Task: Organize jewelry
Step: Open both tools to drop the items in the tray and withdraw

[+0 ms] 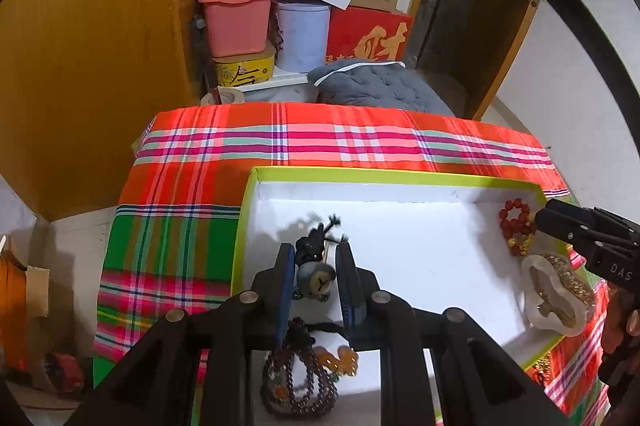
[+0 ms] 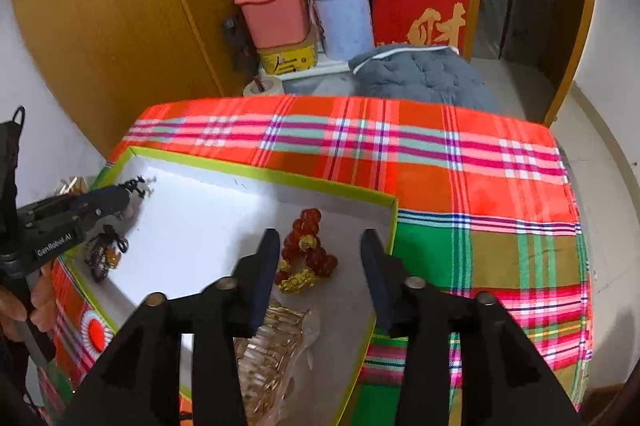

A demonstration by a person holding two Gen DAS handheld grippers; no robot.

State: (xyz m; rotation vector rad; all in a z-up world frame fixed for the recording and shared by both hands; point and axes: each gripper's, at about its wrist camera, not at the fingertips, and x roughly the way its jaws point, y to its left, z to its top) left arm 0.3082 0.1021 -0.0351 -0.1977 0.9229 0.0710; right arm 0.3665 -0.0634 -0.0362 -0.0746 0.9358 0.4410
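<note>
While left gripper (image 1: 313, 266) clamps a grey bead pendant (image 1: 319, 276), right gripper (image 2: 320, 254) gapes empty.
Risk: pendant cord snags dark bead necklace (image 1: 298, 382) below, dragging it from the green-rimmed box (image 1: 400, 176).

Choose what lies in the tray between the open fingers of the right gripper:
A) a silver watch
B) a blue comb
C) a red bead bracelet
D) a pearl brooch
C: in the right wrist view the red bead bracelet lies on the white tray floor, inside the right gripper, untouched.

Lighting: bright, even indoor light — colours saturated. White box floor (image 1: 400, 246) nearly overexposed; soft shadow behind the black charm (image 1: 316, 238). Quality: strong fisheye bending, dark vignetted corners — slight softness and compression blur throughout.
</note>
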